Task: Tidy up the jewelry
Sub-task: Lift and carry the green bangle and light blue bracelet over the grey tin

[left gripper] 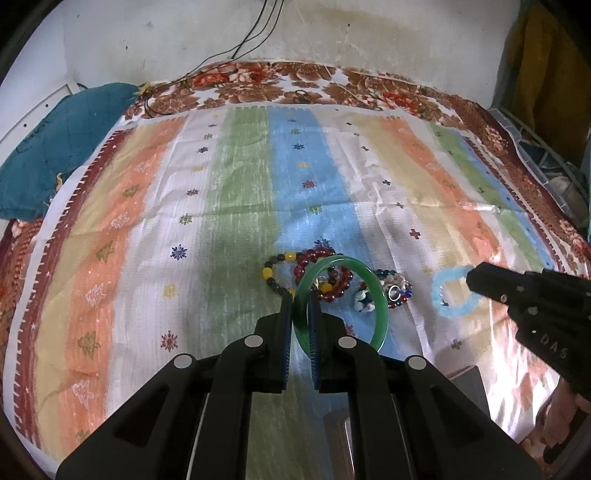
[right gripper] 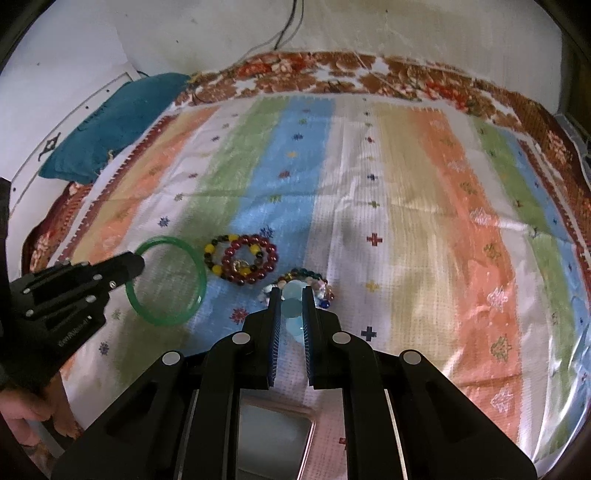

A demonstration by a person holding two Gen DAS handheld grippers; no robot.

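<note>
My left gripper [left gripper: 300, 301] is shut on a green bangle [left gripper: 382, 295] and holds it over the striped cloth; the bangle also shows in the right wrist view [right gripper: 201, 275], held by that gripper [right gripper: 135, 266]. My right gripper [right gripper: 290, 293] is shut on a pale blue bead bracelet [right gripper: 293, 308], which shows in the left wrist view [left gripper: 441, 295] at the right gripper's [left gripper: 474, 278] tip. On the cloth lie a dark red bead bracelet [right gripper: 269, 266], a yellow-and-dark bead bracelet [right gripper: 214, 254] and a multicoloured bead bracelet [right gripper: 321, 291].
A striped cloth [left gripper: 240, 192] covers a floral bedspread [left gripper: 258, 83]. A teal cushion [left gripper: 55, 147] lies at the back left. Black cables [left gripper: 255, 33] hang down the wall. A box with a copper rim [right gripper: 275, 439] sits under the right gripper.
</note>
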